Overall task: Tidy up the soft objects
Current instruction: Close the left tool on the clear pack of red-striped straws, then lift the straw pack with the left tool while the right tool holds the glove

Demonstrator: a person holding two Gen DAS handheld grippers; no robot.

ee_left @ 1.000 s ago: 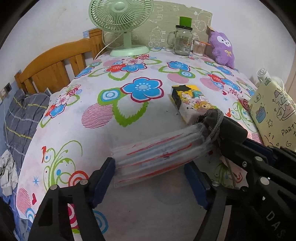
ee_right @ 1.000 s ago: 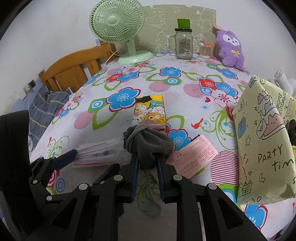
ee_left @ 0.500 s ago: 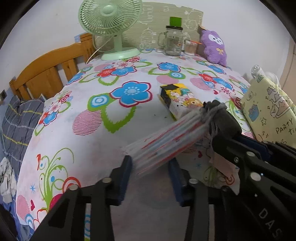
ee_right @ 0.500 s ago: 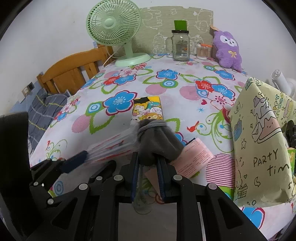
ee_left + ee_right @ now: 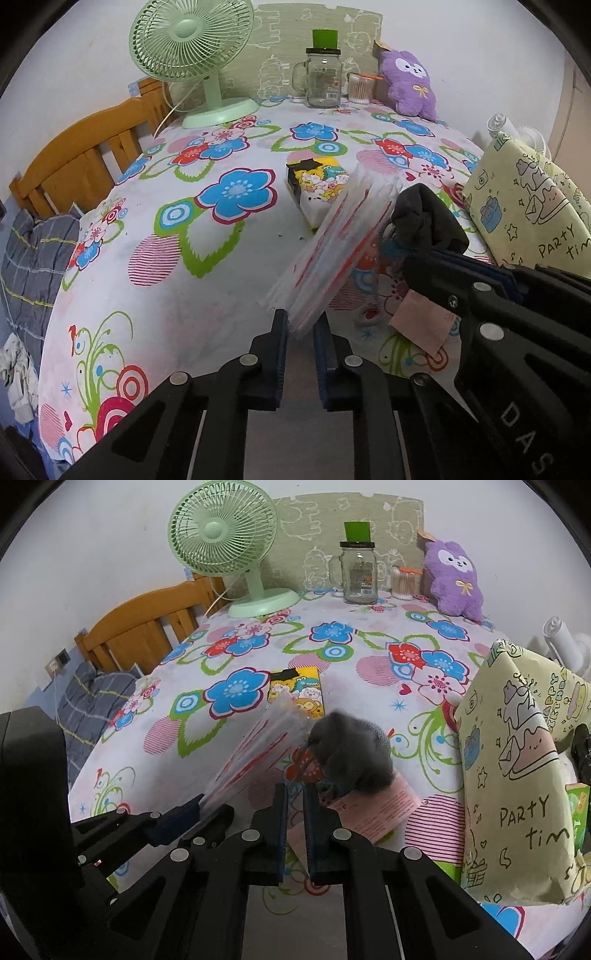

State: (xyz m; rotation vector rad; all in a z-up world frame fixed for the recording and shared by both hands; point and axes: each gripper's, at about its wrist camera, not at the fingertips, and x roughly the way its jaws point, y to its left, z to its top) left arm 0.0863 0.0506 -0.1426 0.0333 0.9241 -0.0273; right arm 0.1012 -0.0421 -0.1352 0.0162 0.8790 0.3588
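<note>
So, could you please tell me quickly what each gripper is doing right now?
Left gripper: shut on the clear plastic bag.
Right gripper: shut on the grey sock.

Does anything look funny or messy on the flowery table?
A little. A pink paper slip lies loose and crooked on the tablecloth, partly under the grey sock in the right claw. Nothing is spilled or broken.

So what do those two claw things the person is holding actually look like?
Both are matte black plastic linkages joined by round silver rivets. The left gripper and right gripper each end in two flat jaws lined with ribbed blue pads. White letters, "DAS", mark the right one's body.
</note>
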